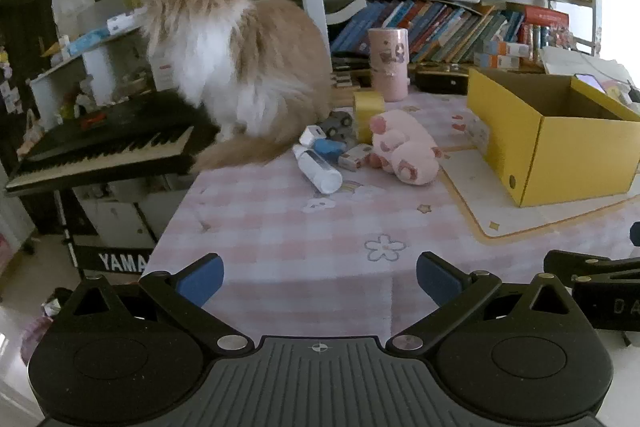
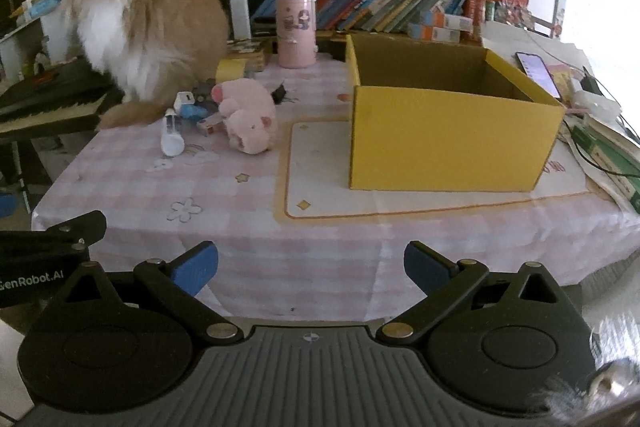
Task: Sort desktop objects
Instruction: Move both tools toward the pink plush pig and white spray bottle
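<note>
Pink-checked cloth covers the desk (image 2: 320,247), whose near edge lies just ahead of both grippers. The left gripper (image 1: 320,277) and right gripper (image 2: 311,267) hover over that bare near strip, jaws spread wide and empty.

Farther in, left of centre, lies the clutter to sort: a white bottle (image 1: 318,171) on its side, nearest; just behind it a blue piece (image 1: 328,147), a small carton (image 1: 354,157) and a white plug (image 1: 310,135). Beside them sits a pink plush (image 1: 402,147), soft and light, best pinched across its body. The bottle looks smooth and may roll, so grip it across its middle.

A yellow box (image 2: 448,143), open-topped, stands to the right on a mat, well apart from the pile, with open cloth between for carrying.

Behind the pile a cat (image 1: 240,67) sits at the desk's left edge, its tail near the bottle; approach from the right. A pink cup (image 1: 388,63) stands further back, before the bookshelves.
</note>
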Tool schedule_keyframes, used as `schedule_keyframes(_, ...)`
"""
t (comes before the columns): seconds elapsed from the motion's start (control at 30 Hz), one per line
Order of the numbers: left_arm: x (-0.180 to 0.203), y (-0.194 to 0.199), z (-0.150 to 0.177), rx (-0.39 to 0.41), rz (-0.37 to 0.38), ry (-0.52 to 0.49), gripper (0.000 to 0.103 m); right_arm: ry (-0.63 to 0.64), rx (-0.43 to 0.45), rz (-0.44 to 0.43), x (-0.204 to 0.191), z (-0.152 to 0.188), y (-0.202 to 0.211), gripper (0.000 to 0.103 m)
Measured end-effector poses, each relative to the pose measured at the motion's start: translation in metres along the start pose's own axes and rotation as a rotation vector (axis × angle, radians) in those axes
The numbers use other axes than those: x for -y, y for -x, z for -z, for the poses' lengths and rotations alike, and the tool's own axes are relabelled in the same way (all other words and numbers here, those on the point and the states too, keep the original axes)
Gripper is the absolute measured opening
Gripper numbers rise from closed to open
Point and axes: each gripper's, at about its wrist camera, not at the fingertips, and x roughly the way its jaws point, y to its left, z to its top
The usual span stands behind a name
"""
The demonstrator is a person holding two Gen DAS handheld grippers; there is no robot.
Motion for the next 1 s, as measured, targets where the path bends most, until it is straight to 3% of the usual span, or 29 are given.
schedule_keyframes(0.33, -0.012, -0.007, -0.002, -0.012, -0.056, 0.000, 0.103, 0.052, -0.006, -0.035, -0.013, -0.009, -0.010, 0.101)
schedule_keyframes(0.57, -0.017, -0.012, -0.001, -0.043, -0.047, 0.012, 0.103, 0.071, -0.017, -0.068, -0.024, -0.012, -0.022, 0.100)
schedule_keyframes(1.0, -0.024, -0.029, -0.006, -0.045, -0.037, 0.041, 0.103, 0.128, -0.021, -0.108, -0.037, -0.021, -0.042, 0.076)
